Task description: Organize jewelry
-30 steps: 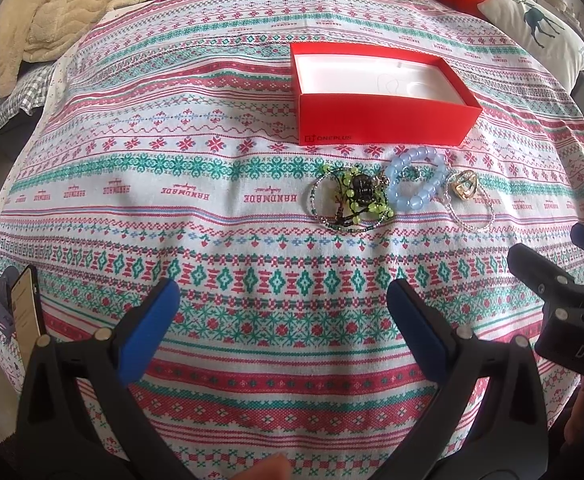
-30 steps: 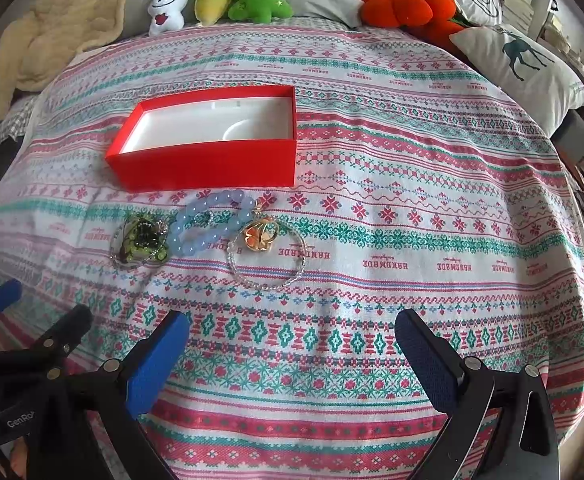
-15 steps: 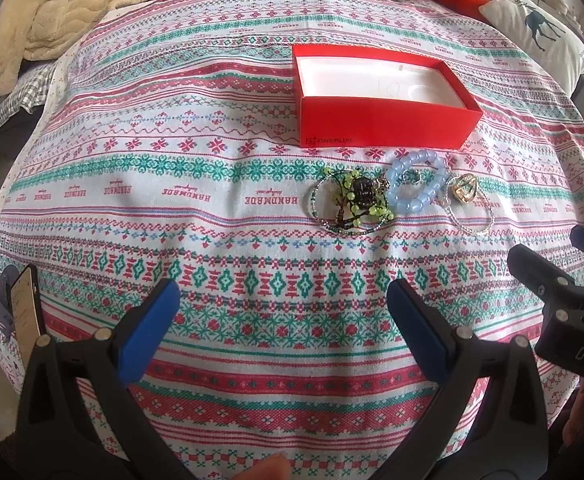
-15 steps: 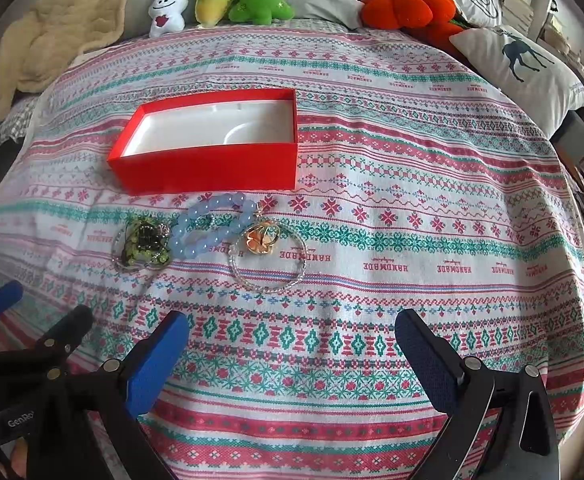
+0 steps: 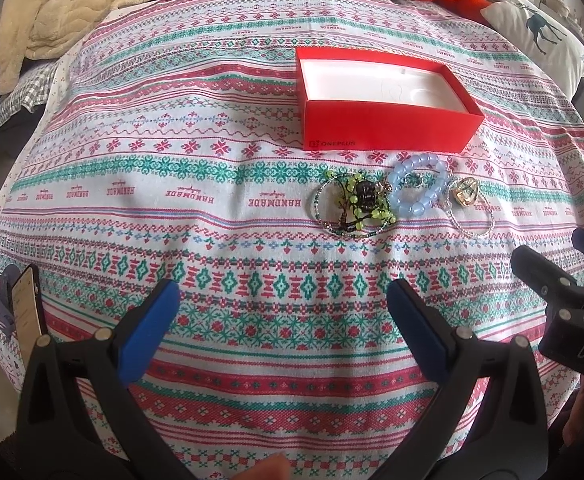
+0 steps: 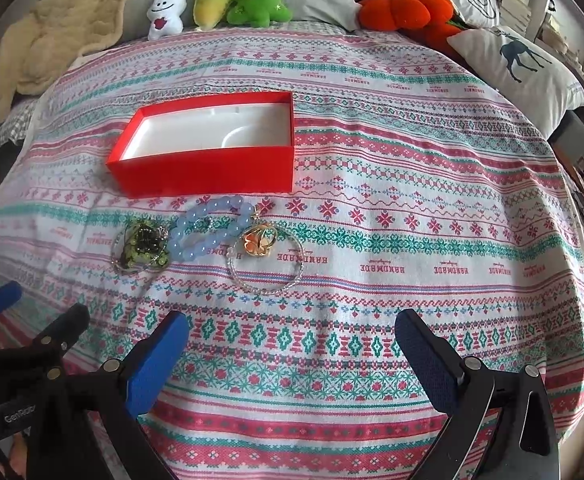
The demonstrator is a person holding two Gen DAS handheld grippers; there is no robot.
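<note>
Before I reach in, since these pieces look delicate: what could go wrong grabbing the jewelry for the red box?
The blue bead bracelet touches the green beaded piece and gold pendant, so lifting one may drag its neighbours. The thin silver bangle lies flat on soft cloth; wide-open fingers could pinch fabric instead.

Two low wrist views side by side, facing the shared red box (image 5: 387, 100) (image 6: 208, 152).

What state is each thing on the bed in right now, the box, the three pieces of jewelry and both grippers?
Red box: open, no lid on it, nothing inside.
Green beaded bracelet: on the cloth, outside the box.
Blue bead bracelet: on the cloth, outside the box.
Gold charm bracelet: on the cloth, outside the box.
Left hand-held gripper: open, holding nothing.
Right hand-held gripper: open, holding nothing.
</note>
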